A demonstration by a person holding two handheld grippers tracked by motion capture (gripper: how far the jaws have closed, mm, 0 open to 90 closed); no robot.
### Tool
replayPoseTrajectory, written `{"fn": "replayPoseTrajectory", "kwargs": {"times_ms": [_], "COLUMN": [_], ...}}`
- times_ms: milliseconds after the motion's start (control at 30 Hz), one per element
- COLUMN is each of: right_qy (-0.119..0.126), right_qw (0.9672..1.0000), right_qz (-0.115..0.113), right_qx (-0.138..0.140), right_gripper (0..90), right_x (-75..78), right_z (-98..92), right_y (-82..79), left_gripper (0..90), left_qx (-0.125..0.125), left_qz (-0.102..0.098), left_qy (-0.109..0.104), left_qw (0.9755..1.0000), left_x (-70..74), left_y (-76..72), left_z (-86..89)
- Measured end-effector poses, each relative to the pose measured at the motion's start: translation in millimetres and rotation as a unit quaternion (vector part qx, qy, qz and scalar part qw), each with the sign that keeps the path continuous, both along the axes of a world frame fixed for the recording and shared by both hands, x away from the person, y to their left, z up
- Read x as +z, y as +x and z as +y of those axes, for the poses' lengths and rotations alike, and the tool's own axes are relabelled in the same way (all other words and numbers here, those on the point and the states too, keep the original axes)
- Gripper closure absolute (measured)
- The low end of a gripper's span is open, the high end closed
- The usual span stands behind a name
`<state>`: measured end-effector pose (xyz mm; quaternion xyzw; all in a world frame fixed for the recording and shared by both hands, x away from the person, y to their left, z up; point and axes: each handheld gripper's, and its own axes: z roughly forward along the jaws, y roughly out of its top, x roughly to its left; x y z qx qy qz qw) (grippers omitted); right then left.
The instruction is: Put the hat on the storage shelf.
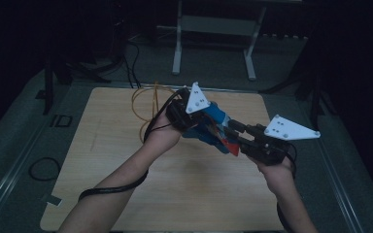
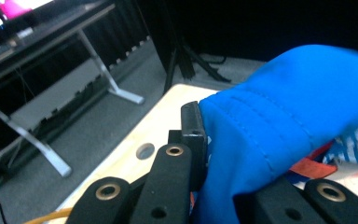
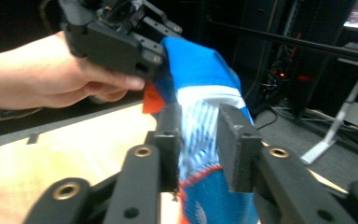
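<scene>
Cloth [image 1: 212,127], blue with striped and red parts, is hanging above the bench [image 1: 126,194] between both hands; left gripper [image 2: 200,154] jaws are clamping its upper end; right gripper [image 3: 198,140] jaws are standing narrowly parted around its lower end.

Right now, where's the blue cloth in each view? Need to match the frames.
High view: blue cloth at table centre, stretched between the left gripper and the right gripper.
Left gripper view: right half, pinched between its own fingers.
Right gripper view: centre, running down between its own fingers, pads apart.
Shared landmark: the light wooden table.
</scene>
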<state>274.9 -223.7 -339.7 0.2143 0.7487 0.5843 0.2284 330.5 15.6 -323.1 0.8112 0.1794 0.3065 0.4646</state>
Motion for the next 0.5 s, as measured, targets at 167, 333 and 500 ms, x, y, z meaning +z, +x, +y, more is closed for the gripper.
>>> {"fn": "replayPoseTrajectory", "kwargs": {"times_ms": [167,333,500], "right_qy": [-0.001,-0.004,-0.013], "right_qw": [0.9999,0.9999,0.9998], "right_qz": [-0.012,-0.010,-0.002], "right_qx": [0.007,0.006,0.014], "right_gripper": [58.4,56.2,54.6], "right_x": [1.4,-1.3,-12.3], "right_z": [-15.7,-24.1,-20.6], "right_y": [-14.1,-14.2,-11.4], "left_gripper": [90.0,90.0,90.0], "left_qx": [-0.037,-0.066,-0.109], "left_qz": [-0.037,-0.061,-0.070], "left_qy": [-0.005,-0.027,-0.056], "left_qw": [0.9986,0.9956,0.9900], "left_x": [-2.3,-4.2,-8.7], "left_y": [-7.7,-10.4,-8.7], "left_z": [16.9,39.5,62.4]}}
